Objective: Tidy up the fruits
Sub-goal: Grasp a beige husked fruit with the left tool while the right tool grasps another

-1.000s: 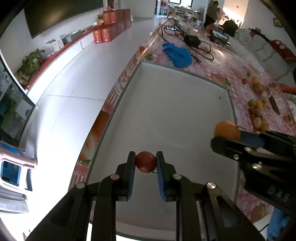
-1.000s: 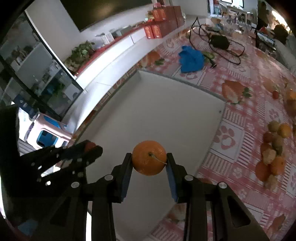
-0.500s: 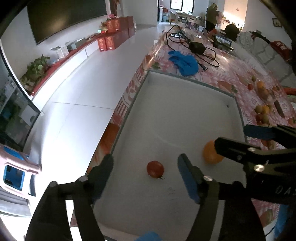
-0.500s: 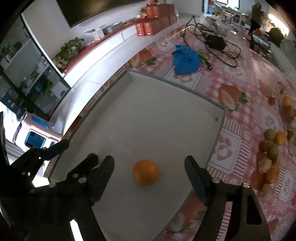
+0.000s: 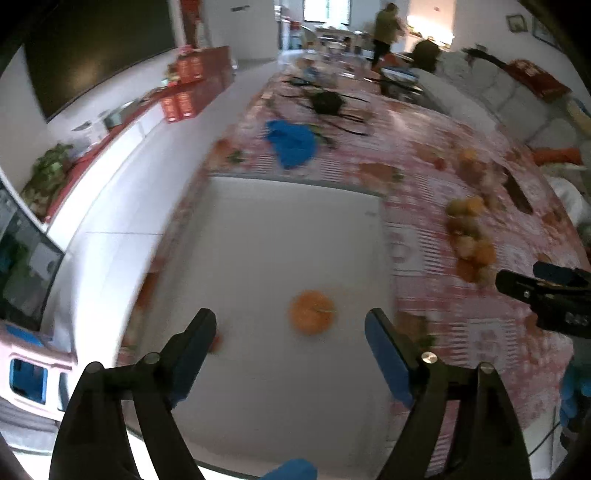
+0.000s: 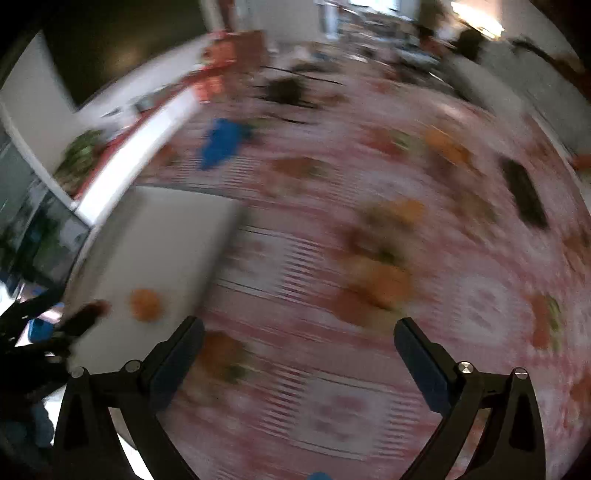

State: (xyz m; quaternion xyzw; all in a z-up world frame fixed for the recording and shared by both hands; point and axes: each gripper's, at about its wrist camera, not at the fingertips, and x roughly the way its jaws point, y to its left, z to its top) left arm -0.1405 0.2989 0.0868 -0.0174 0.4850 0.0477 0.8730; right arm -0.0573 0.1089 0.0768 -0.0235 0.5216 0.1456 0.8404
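Observation:
An orange (image 5: 312,317) lies loose on the white tray (image 5: 288,221). A red tomato (image 5: 218,339) rests on the tray too, mostly hidden behind my left finger. My left gripper (image 5: 290,321) hovers above the tray, its jaws opening, with nothing pressed between its pads. My right gripper (image 6: 298,328) is over the red patterned tablecloth to the right of the tray (image 6: 159,236), its jaws opening wide and holding nothing. In the blurred right wrist view the orange (image 6: 145,303) sits to the left of that gripper. A pile of mixed fruits (image 5: 469,236) (image 6: 384,273) lies on the cloth.
A blue cloth (image 5: 291,144) and black cables (image 5: 327,101) lie beyond the tray. A dark flat object (image 5: 519,192) lies past the fruit pile. The table's left edge drops to a white floor. A person (image 5: 386,27) stands in the far room.
My left gripper let go of the tomato and my right let go of the orange; both fruits now rest on the tray. Both grippers opened and swung right, the right one out over the tablecloth.

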